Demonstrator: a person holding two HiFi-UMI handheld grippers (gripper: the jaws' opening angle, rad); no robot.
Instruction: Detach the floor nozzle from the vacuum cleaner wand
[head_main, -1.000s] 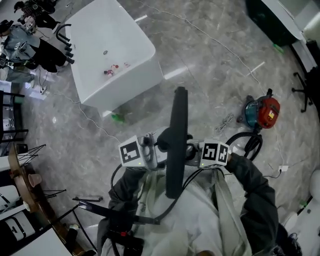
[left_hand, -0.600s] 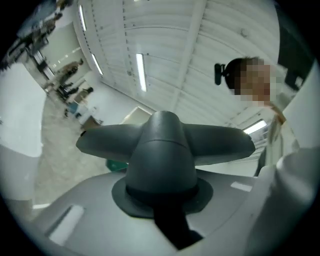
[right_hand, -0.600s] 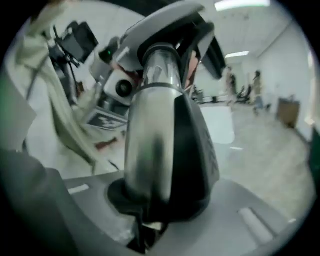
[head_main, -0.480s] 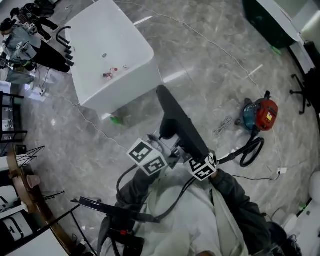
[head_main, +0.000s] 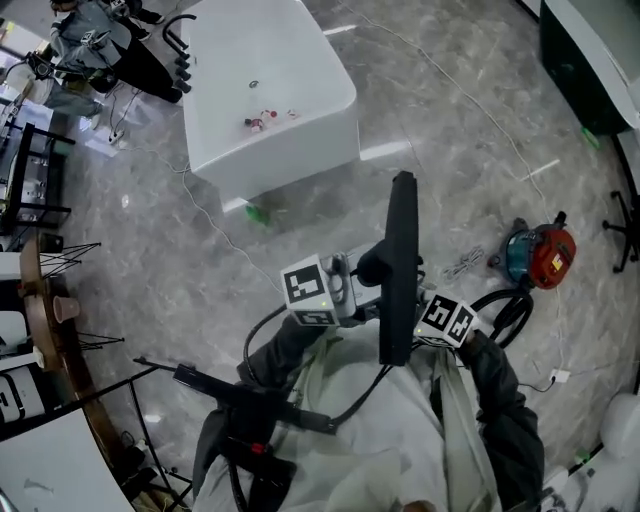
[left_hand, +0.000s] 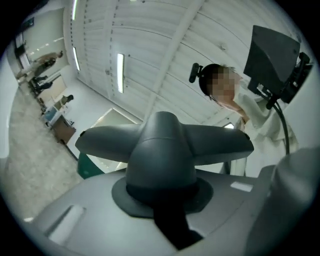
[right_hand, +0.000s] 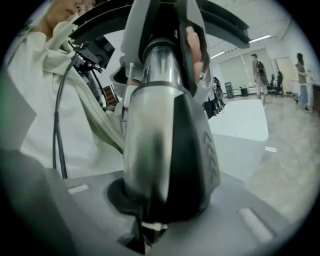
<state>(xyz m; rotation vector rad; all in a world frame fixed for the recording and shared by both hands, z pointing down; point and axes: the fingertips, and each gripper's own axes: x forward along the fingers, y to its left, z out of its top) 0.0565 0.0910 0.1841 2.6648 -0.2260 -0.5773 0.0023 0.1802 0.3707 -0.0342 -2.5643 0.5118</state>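
Note:
The black floor nozzle is held up in front of the person, seen end-on as a long bar over the grey floor. My left gripper comes in from the left and is shut on the nozzle's dark grey neck, whose wide head spreads above my jaws. My right gripper comes in from the right and is shut on the silver wand, at its black collar. In the right gripper view, the left gripper's fingers clamp the tube further up.
A white table stands ahead on the marble floor. The red and teal vacuum canister sits at the right with its black hose curling toward the person. A black stand lies at lower left, and racks line the left edge.
The nozzle bar leaned left half a second ago and now points straight up the picture again. Both grippers kept their hold. The head view has shifted, so the table sits further right.

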